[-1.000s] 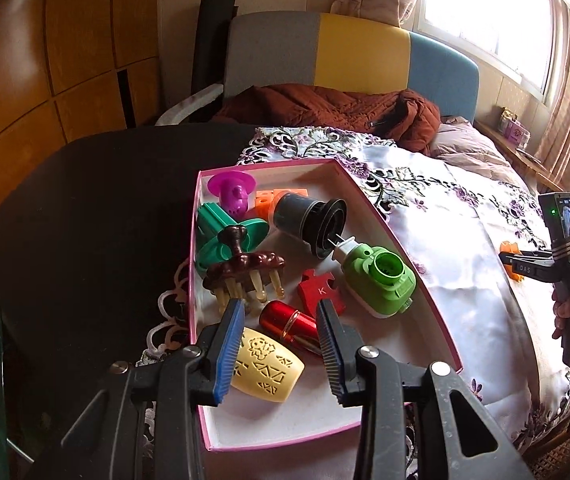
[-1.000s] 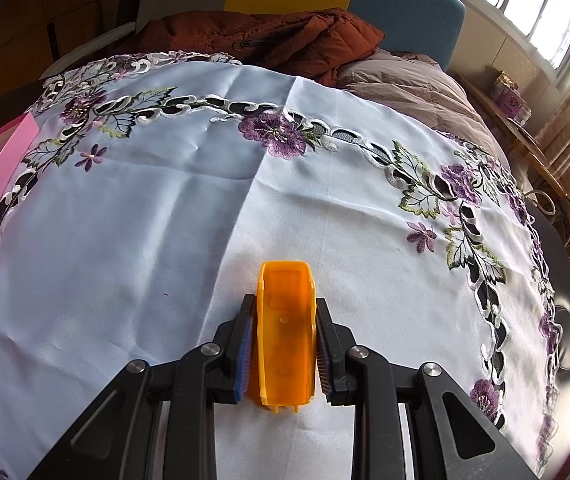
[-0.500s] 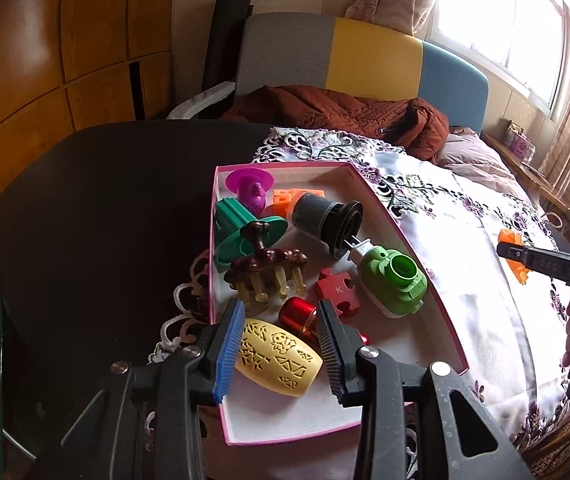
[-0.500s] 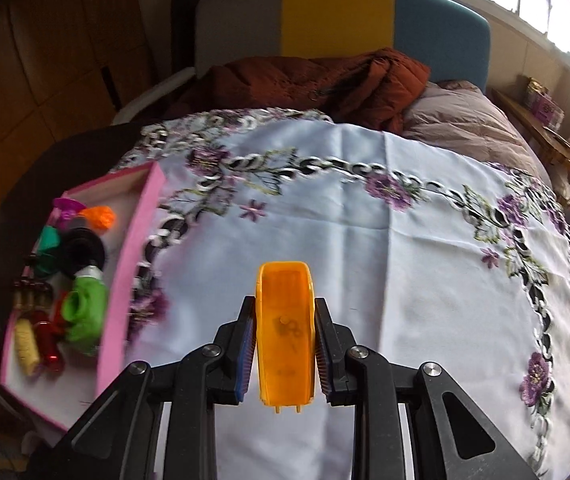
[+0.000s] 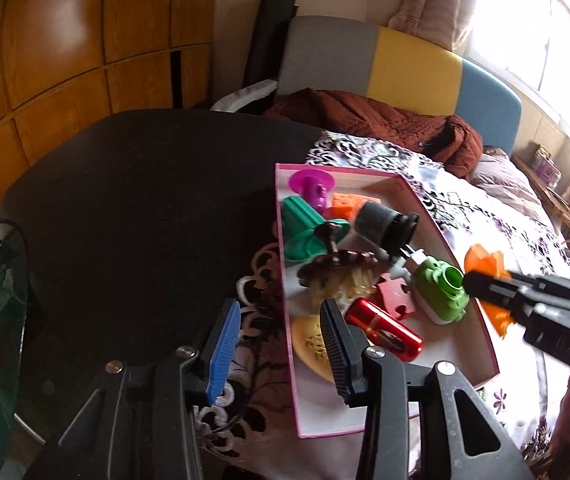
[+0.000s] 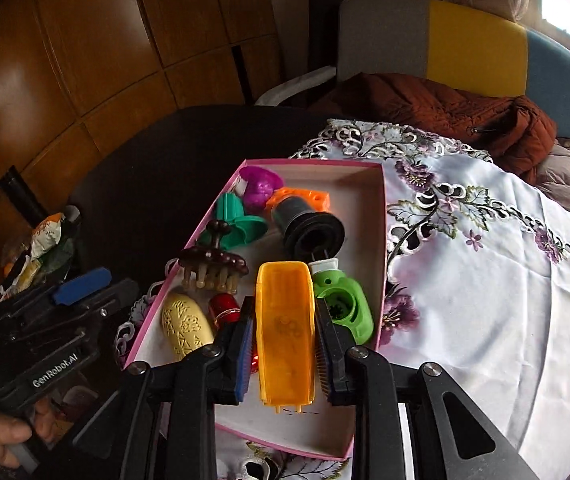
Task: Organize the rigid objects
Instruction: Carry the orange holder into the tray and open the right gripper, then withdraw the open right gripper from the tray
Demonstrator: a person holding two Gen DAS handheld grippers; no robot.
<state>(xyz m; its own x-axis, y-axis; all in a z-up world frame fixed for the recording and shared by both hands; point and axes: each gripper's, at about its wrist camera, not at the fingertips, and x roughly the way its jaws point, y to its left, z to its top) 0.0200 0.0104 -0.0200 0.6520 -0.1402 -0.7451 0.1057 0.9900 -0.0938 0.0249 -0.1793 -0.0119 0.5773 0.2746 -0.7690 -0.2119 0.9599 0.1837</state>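
Dark round table, half covered by a white embroidered tablecloth with purple flowers; wood-panelled wall behind, a grey, yellow and blue chair back with a brown quilted jacket over the seat, bright window at the far right. On the cloth's edge, a shallow pink-rimmed box holding a magenta piece, a teal piece, an orange block, a dark grey cylinder, a brown claw clip, a green toy camera, a red metallic tube and a yellow patterned oval. Right gripper above the box's near half, clamped tight on an orange plastic piece, both pads pressed to its sides. Left gripper over the box's left wall, jaws apart and just widening, gripping nothing, only the wall and lace between them. Seen from the left wrist only: a red puzzle-shaped piece beside the tube, and the right gripper as a blur at the box's right side. Seen from the right wrist only: a hand on the left gripper's handle, and what look like snack packets beyond it, too cluttered to name surely.
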